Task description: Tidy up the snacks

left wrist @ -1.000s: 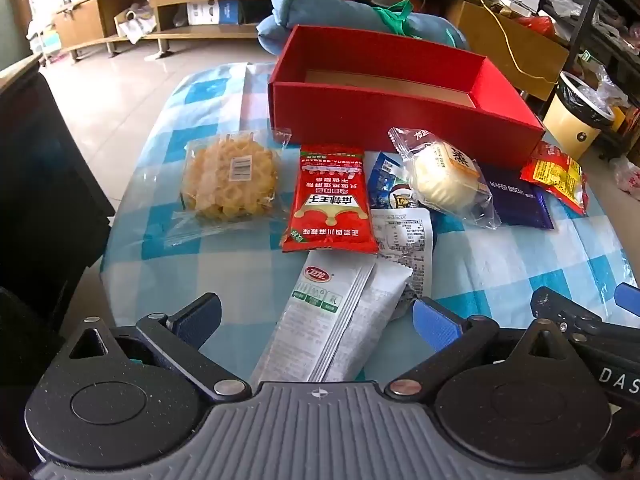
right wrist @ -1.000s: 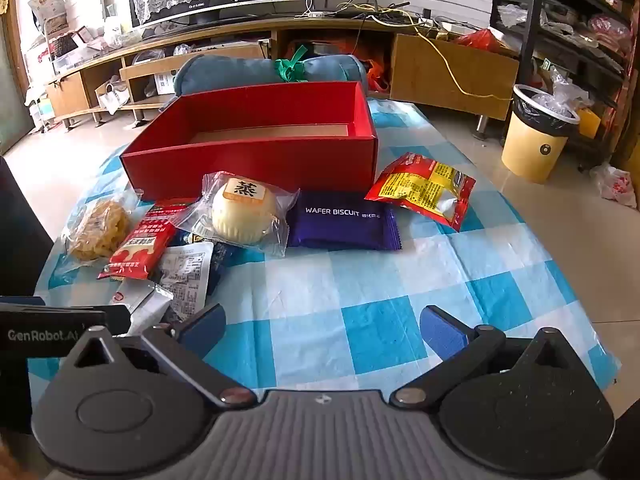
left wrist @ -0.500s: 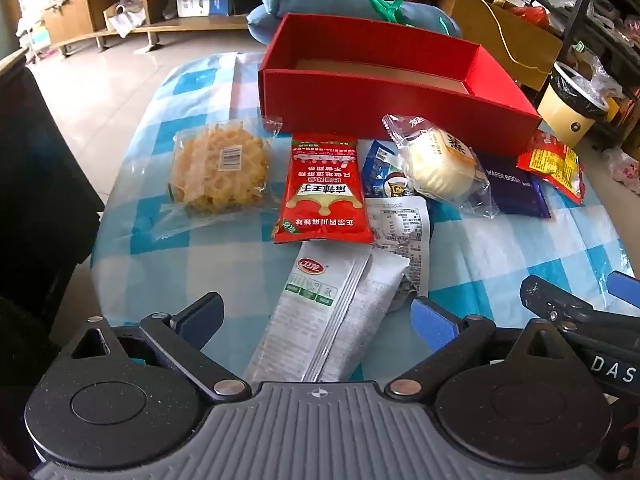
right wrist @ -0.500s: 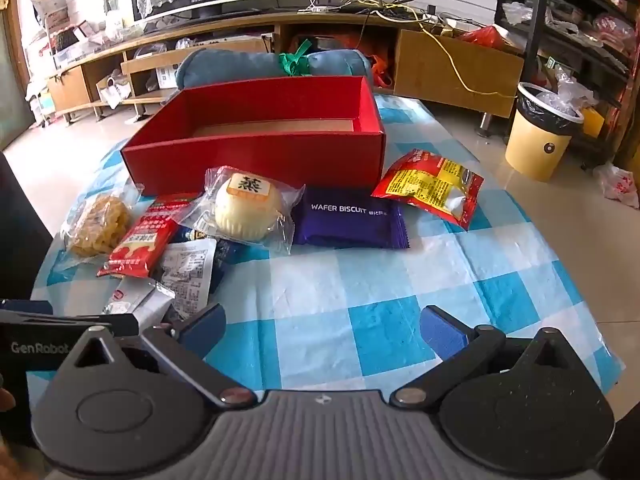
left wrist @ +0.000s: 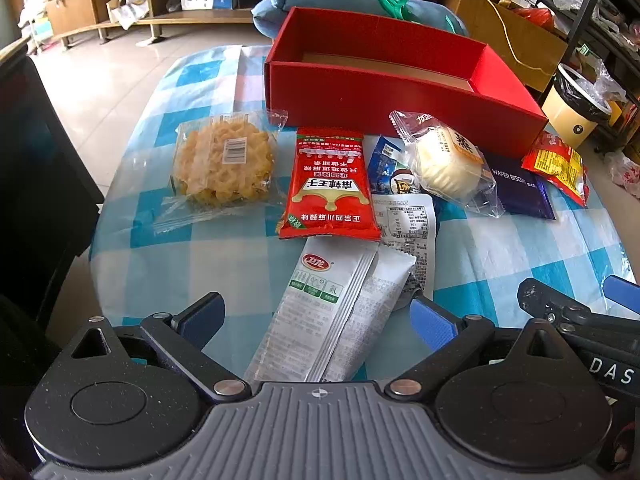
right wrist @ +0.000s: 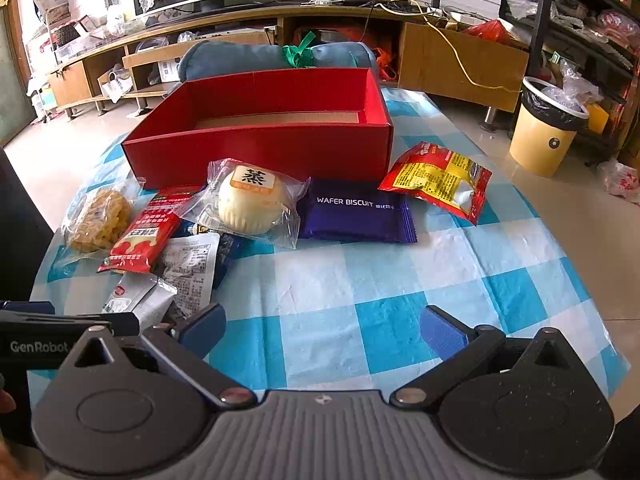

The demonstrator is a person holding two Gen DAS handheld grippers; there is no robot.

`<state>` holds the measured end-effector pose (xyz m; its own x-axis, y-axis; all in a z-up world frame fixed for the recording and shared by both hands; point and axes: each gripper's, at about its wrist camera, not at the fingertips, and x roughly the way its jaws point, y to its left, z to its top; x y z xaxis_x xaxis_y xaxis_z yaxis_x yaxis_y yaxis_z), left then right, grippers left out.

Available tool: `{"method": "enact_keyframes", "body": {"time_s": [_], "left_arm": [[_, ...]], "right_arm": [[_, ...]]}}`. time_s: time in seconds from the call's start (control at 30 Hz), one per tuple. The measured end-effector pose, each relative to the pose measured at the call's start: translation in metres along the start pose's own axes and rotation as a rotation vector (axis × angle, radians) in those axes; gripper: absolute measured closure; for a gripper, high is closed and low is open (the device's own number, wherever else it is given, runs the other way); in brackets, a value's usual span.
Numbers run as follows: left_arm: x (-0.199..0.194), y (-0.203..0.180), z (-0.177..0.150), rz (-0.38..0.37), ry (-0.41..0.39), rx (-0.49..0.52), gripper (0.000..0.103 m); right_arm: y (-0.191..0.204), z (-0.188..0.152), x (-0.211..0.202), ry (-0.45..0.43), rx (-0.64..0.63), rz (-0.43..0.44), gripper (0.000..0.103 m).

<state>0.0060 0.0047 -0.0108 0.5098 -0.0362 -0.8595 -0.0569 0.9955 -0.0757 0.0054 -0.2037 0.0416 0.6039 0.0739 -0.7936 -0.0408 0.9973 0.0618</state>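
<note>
An empty red box stands at the far side of the blue-checked table. In front of it lie several snacks: a waffle in clear wrap, a red packet, a white bun, a purple wafer biscuit pack, a red-yellow packet and a white pouch. My left gripper is open, with the white pouch lying between its fingers. My right gripper is open and empty above bare tablecloth.
A blue cushion lies behind the box. A yellow bin stands on the floor to the right. A dark chair is at the table's left edge. Low wooden shelves line the back wall.
Both grippers have moved forward a little toward the snacks and box. Both stay open. Nothing on the table has moved.
</note>
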Motion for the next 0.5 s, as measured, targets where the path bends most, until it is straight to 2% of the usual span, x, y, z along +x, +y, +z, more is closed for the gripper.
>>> {"method": "enact_keyframes", "body": {"time_s": [0.5], "left_arm": [[-0.0002, 0.0002, -0.0022, -0.001, 0.001, 0.003, 0.003]], "right_arm": [[-0.0001, -0.0014, 0.0008, 0.009, 0.0, 0.003, 0.004]]}}
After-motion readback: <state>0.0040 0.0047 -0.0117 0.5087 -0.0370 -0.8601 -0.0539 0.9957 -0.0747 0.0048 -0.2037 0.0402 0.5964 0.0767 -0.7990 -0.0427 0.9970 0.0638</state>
